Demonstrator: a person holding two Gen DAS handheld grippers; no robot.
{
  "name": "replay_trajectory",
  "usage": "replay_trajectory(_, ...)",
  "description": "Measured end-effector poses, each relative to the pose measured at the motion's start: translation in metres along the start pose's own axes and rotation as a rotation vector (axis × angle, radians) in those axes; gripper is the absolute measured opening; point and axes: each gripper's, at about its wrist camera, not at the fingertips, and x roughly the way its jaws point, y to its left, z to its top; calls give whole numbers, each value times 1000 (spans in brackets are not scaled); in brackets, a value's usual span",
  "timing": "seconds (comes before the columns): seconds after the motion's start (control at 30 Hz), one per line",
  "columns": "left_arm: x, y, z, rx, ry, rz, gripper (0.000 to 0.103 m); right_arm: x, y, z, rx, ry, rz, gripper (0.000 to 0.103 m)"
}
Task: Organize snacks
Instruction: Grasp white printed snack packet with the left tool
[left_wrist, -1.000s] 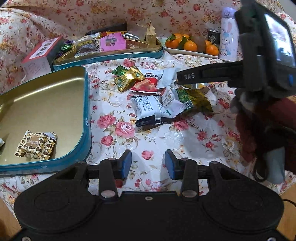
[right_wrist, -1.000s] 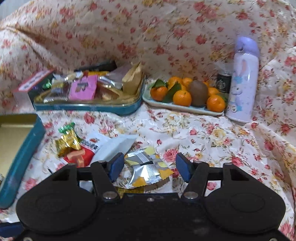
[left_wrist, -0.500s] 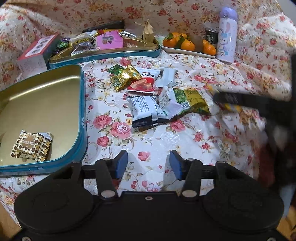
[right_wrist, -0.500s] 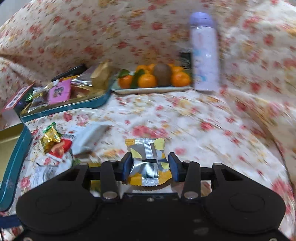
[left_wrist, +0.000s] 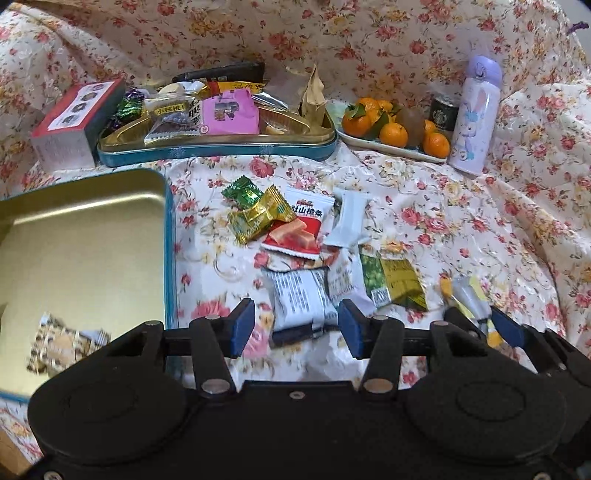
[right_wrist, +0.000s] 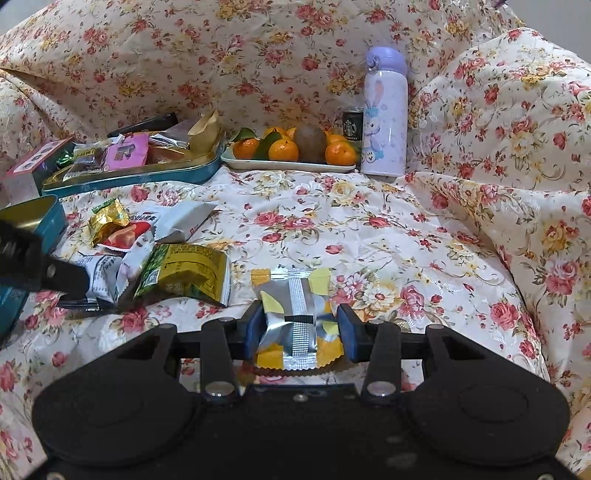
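A silver-and-yellow snack packet (right_wrist: 295, 317) is seen between the blue pads of the right gripper (right_wrist: 300, 328); the left pad presses its crumpled side, while contact at the right pad is hard to confirm, and the jaws are opening slightly, so the grip is judged light. The left gripper (left_wrist: 293, 326) is held with its jaws wide apart and nothing clamped, above a white printed packet (left_wrist: 301, 301) at the near edge of the loose pile. The rest of that pile, a green-and-gold candy (left_wrist: 255, 212), a red-and-white packet (left_wrist: 303, 225), a plain white wrapper (left_wrist: 349, 218) and a green-yellow pouch (left_wrist: 393, 282), is spread on the floral cloth (right_wrist: 369, 229) covering the table. The step in hand is judged to be the carrying of the held packet toward a container: the open teal tin (left_wrist: 170, 236) at the left, in which one patterned brown packet (left_wrist: 62, 345) lies, is the likelier goal, the farther tin (left_wrist: 221, 149) being already crowded. A move leftward over the pile would be called for, with the grip kept firm enough that the slippery foil is not dropped, then a release inside the rim. The near part of the tin is cut off by the gripper body, the patterned packet is blurred, and the print on most wrappers cannot be read. A plate of oranges (right_wrist: 291, 162) and a lilac bottle (right_wrist: 384, 118) stand well apart at the back.
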Motion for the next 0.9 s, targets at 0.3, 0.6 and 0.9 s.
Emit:
replay_trajectory(0.3,24,-3,14,-3,67,11,56,0,-3,1,8,4,14,48)
replay_trajectory(0.6,38,-1,16,-7,98,37,56,5,-6,1,29,-9,4,64)
replay_trajectory(0.9,38,-1,17,10,92,41,42,5,-7,3,17,1,35,51)
